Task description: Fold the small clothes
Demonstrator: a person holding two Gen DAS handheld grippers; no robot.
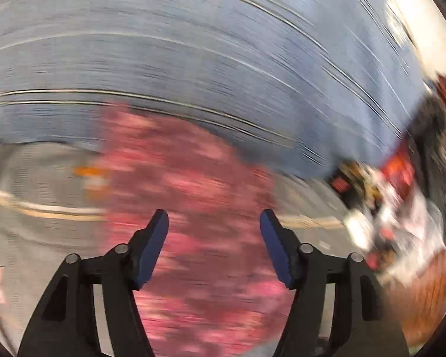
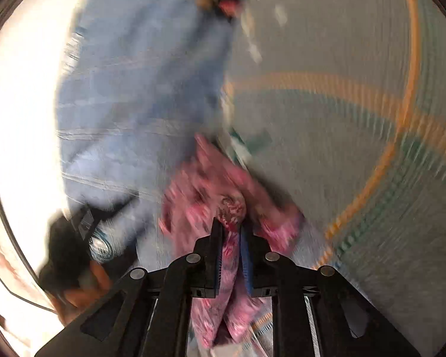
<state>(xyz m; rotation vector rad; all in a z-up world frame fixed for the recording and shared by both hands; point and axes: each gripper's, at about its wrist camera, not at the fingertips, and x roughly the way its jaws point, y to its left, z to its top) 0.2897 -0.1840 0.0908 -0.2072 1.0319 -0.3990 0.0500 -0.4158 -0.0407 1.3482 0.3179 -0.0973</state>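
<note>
Both views are smeared by motion. A small pink patterned garment (image 1: 193, 208) hangs or lies in front of my left gripper (image 1: 214, 223), whose fingers stand wide apart with nothing between them. In the right wrist view my right gripper (image 2: 232, 229) is shut on the pink garment (image 2: 220, 190); cloth bunches past the fingertips and hangs down between the fingers. The other handheld gripper (image 2: 86, 238) shows blurred at the lower left of that view.
A blue cloth (image 1: 193, 59) covers the surface behind the garment. A grey mat with orange lines (image 2: 356, 119) lies beside it. A blurred heap of mixed items (image 1: 386, 202) sits at the right of the left wrist view.
</note>
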